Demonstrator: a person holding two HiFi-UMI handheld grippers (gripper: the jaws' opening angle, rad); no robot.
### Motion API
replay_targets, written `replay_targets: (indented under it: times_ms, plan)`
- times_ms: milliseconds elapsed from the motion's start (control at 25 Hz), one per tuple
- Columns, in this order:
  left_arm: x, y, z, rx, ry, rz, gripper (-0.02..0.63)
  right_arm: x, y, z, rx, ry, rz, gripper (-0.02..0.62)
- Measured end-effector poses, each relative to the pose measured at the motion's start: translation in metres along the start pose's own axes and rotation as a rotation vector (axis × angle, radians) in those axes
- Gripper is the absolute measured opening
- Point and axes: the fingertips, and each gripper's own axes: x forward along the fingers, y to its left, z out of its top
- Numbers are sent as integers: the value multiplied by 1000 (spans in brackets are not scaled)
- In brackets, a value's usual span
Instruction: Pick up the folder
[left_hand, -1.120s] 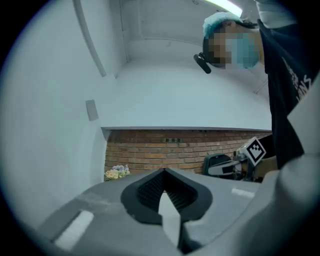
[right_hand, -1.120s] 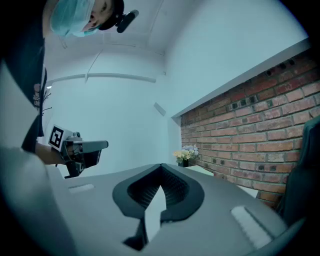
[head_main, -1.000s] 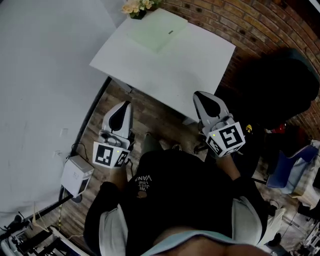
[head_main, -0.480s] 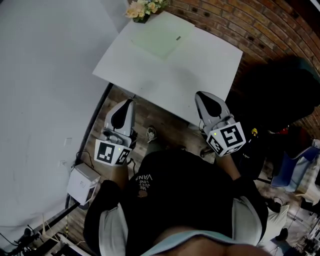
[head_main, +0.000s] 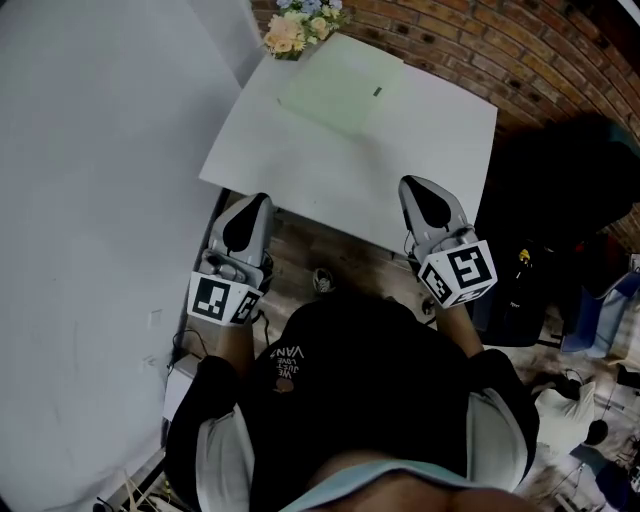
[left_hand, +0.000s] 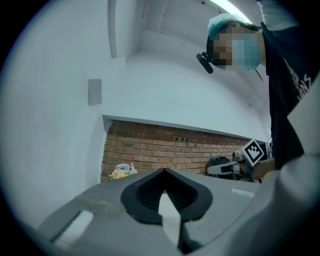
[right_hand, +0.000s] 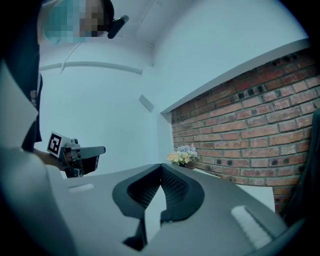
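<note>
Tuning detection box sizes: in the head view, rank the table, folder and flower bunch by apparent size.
Largest to smallest:
white table
pale green folder, lying on it
flower bunch at the far corner, clearly smallest

The right gripper (right_hand: 161, 168) has its fingers pressed together, with nothing between them. Past their tips a small bunch of flowers (right_hand: 182, 156) stands at the far edge of a white worktop (right_hand: 257, 194), against a brick wall (right_hand: 245, 130). The left gripper (right_hand: 102, 149) shows at the left before a white wall (right_hand: 115, 90).

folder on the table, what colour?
Pale green. The folder lies flat on the white table; it shows best in the head view.
</note>
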Motion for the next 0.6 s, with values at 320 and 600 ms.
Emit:
replay_targets:
  times_ms: [320, 600]
  plan:
    - [13, 59, -8, -48, 26, -47, 0, 34, 3, -11, 53, 18, -93, -2]
    - [52, 69, -14, -110, 21, -122, 0, 54, -27, -14, 83, 30, -134, -2]
